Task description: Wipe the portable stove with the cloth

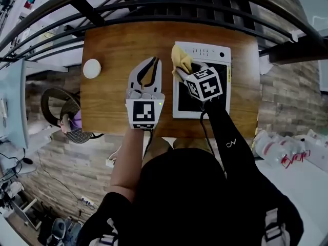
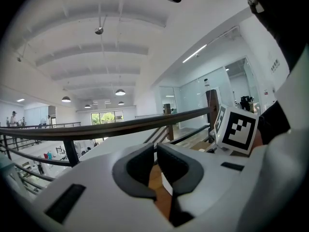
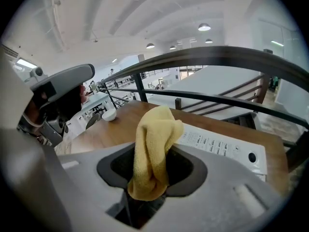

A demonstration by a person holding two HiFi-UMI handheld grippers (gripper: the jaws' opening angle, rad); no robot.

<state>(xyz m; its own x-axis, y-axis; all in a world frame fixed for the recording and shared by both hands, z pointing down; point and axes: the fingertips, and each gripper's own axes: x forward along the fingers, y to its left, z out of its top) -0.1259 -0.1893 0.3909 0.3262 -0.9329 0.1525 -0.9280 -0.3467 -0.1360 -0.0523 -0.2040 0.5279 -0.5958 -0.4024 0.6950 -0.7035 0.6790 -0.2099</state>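
Note:
The portable stove (image 1: 219, 52) is white with a black glass top and lies on the right half of the wooden table (image 1: 113, 40). My right gripper (image 1: 180, 74) hovers over the stove's near-left part, shut on a yellow cloth (image 1: 181, 60) that sticks up out of its jaws. In the right gripper view the cloth (image 3: 153, 144) stands bunched between the jaws, with the stove's control strip (image 3: 219, 146) beyond it. My left gripper (image 1: 154, 61) rests over bare table just left of the stove, its jaws (image 2: 155, 151) drawn together with nothing between them.
A small white round dish (image 1: 92, 68) sits near the table's left edge. A dark metal railing (image 1: 169, 6) runs along the far side of the table. The right gripper's marker cube (image 2: 239, 129) shows in the left gripper view.

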